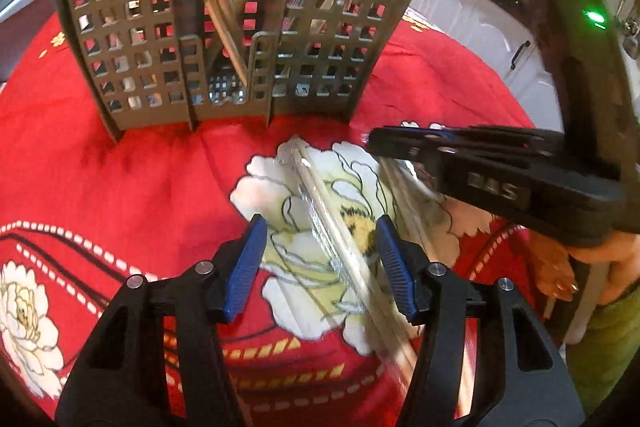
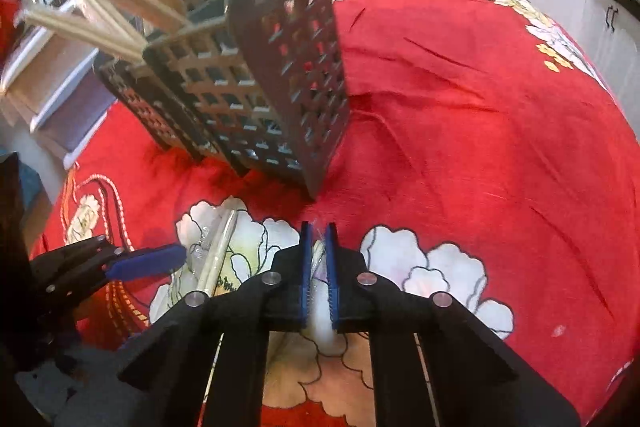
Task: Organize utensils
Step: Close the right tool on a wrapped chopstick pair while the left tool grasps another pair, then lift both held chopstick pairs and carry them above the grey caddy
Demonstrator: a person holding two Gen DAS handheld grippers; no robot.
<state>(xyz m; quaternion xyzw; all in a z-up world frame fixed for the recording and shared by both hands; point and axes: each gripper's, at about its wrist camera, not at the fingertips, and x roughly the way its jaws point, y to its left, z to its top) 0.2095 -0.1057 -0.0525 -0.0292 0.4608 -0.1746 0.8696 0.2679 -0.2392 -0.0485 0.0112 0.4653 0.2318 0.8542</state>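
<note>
Two grippers angled down – left gripper [image 1: 322, 259] jaws apart astride wrapped chopsticks [image 1: 320, 223], right gripper [image 2: 319, 267] jaws clenched on a pale wrapped utensil [image 2: 319, 259].

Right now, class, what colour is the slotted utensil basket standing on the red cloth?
Grey: the utensil basket shows best in the left wrist view.

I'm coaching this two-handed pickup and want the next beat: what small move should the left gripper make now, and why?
Probably close the left gripper on the wrapped chopsticks. Its jaws stand open with that clear packet lying on the red cloth between them, pads not touching it, while the right gripper is already shut on a second wrapped packet. The grey utensil basket stands just beyond.
</note>
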